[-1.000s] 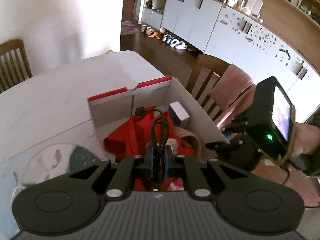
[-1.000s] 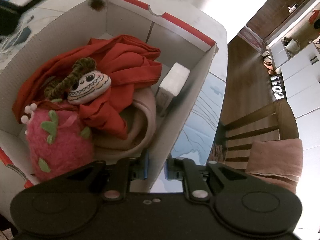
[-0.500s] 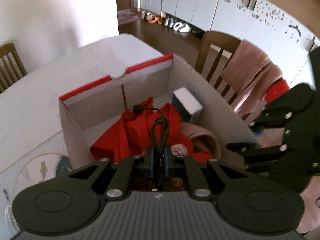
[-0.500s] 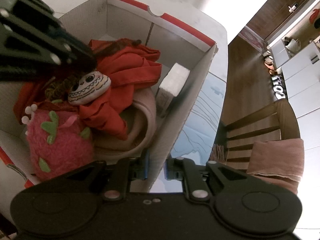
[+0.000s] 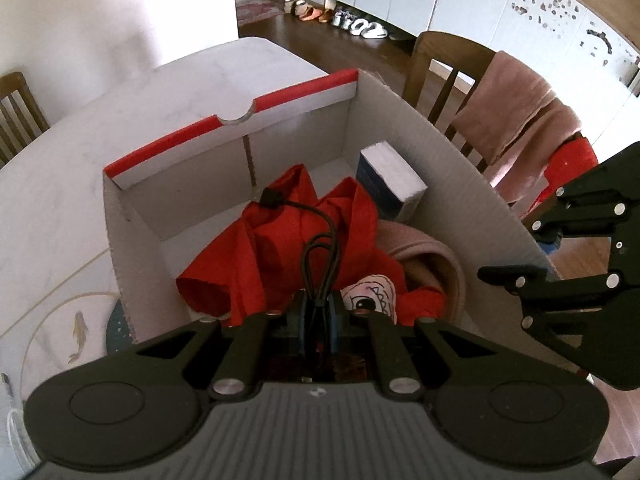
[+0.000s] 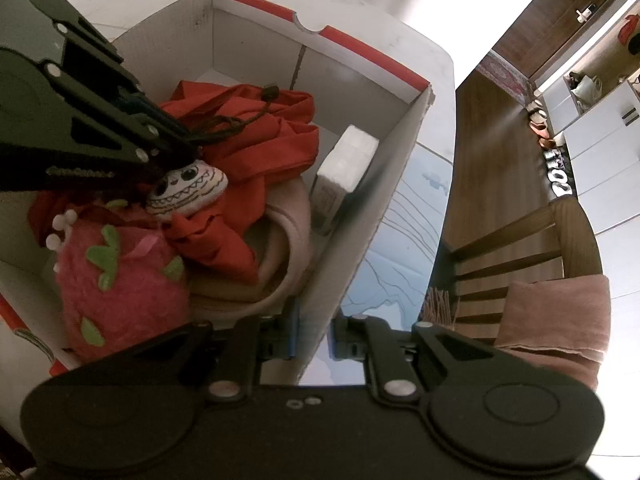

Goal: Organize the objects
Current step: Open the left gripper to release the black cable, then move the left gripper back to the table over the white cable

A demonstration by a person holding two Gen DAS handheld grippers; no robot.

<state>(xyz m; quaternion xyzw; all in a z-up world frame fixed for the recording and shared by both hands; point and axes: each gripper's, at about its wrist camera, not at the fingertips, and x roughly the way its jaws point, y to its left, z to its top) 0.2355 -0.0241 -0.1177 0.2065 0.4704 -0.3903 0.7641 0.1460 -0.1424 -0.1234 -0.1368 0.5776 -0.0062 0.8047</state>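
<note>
Left gripper (image 5: 318, 312) clenched on looped black cable (image 5: 320, 256) above crumpled red cloth (image 5: 280, 248), right gripper (image 6: 312, 334) clamping right wall of red-rimmed white cardboard box (image 6: 360, 220), white table (image 5: 100, 140).

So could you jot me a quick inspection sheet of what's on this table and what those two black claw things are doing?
Surface: white table with a printed mat under the box.
Job's things: cardboard box holding red cloth, pink strawberry plush, doll face, small white box, beige fabric.
Clutter: nothing seen.
Grippers: left gripper over the box, jaws shut on the black cable; right gripper with jaws clamped on the box's side wall.
Cables: the black cable, looped, its plug lying on the red cloth.
Surroundings: wooden chair draped with a pink towel, shoes by white cabinets.
</note>
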